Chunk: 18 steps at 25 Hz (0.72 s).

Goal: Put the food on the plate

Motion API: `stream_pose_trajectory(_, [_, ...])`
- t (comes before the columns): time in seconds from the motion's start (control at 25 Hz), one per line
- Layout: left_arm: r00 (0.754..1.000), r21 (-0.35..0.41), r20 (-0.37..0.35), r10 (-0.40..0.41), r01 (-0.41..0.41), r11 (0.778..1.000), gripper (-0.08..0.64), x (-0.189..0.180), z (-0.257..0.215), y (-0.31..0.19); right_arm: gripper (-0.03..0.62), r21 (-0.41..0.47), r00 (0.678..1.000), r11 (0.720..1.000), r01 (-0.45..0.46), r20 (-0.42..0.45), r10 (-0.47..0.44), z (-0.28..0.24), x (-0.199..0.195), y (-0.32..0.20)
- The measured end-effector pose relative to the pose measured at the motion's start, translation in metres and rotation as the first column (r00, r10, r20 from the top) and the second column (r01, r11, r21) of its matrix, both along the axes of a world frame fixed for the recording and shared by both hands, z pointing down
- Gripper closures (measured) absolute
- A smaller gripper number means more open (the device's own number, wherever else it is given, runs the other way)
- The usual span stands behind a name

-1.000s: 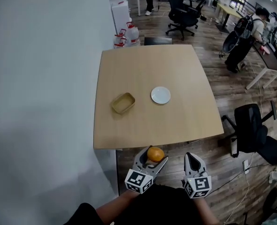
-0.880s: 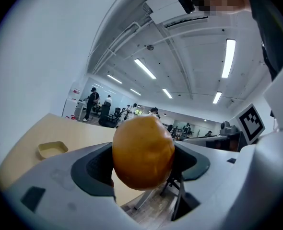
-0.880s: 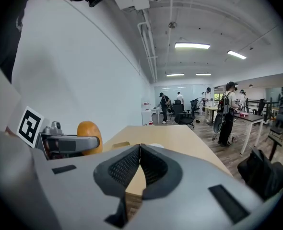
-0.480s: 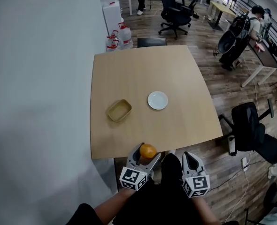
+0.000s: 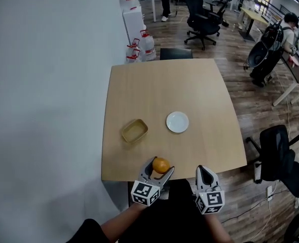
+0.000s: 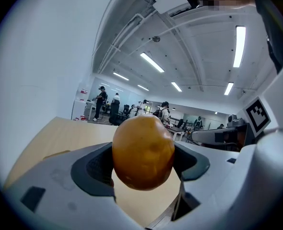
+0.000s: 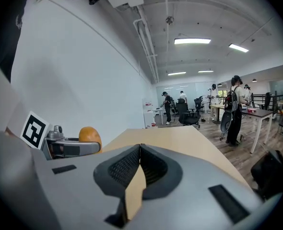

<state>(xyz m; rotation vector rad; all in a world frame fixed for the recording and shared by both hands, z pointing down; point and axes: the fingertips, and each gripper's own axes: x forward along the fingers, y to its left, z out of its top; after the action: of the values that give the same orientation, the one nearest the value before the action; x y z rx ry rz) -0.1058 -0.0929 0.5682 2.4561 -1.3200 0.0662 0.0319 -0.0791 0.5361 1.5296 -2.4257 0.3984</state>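
An orange round fruit (image 5: 161, 165) (image 6: 143, 152) (image 7: 89, 134) is clamped between the jaws of my left gripper (image 5: 159, 169) (image 6: 142, 163), held just over the near edge of the wooden table (image 5: 200, 90). A small white plate (image 5: 177, 122) lies near the table's middle, beyond and to the right of the fruit. My right gripper (image 5: 202, 173) (image 7: 139, 162) hangs beside the left one at the table's near edge, its jaws pressed together with nothing between them.
A shallow tan tray (image 5: 134, 130) lies left of the plate. A white wall (image 5: 48, 85) runs along the table's left side. Black office chairs (image 5: 278, 151) stand to the right, water jugs (image 5: 139, 47) and more chairs behind the table, people farther off.
The view has shifted and both grippers have come forward: the fruit in the left gripper now sits at the table's near edge instead of short of it. The right gripper stays shut.
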Motion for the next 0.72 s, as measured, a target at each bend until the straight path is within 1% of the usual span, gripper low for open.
stream_pose_trajectory(0.16, [0.996,-0.026,0.087,0.027,-0.024,0.999,0.233,0.011,0.008,-0.018,0.532,-0.031,1.000,0.999,-0.007,0.025,0.008,0.007,0.012,-0.021])
stream_pose_trajectory(0.24, [0.993,-0.034,0.115,0.032,-0.029,0.999,0.233,0.016,0.011,-0.031,0.532,-0.042,0.999,0.999,-0.001,0.033,0.003,0.012,0.017,-0.032])
stream_pose_trajectory(0.44, [0.991,-0.079,0.130,0.033,-0.022,0.997,0.233,0.027,0.030,-0.076,0.532,-0.057,0.999,0.998,0.021,0.025,-0.020,0.021,0.024,-0.070])
stream_pose_trajectory(0.6, [0.991,-0.130,0.131,0.036,-0.019,0.991,0.233,0.029,0.057,-0.111,0.532,-0.061,0.999,0.997,0.045,0.013,-0.044,0.029,0.025,-0.095])
stream_pose_trajectory(0.72, [0.985,-0.148,0.164,0.046,-0.021,0.989,0.233,0.027,0.076,-0.138,0.532,-0.054,0.998,0.996,0.067,-0.006,-0.068,0.030,0.024,-0.114])
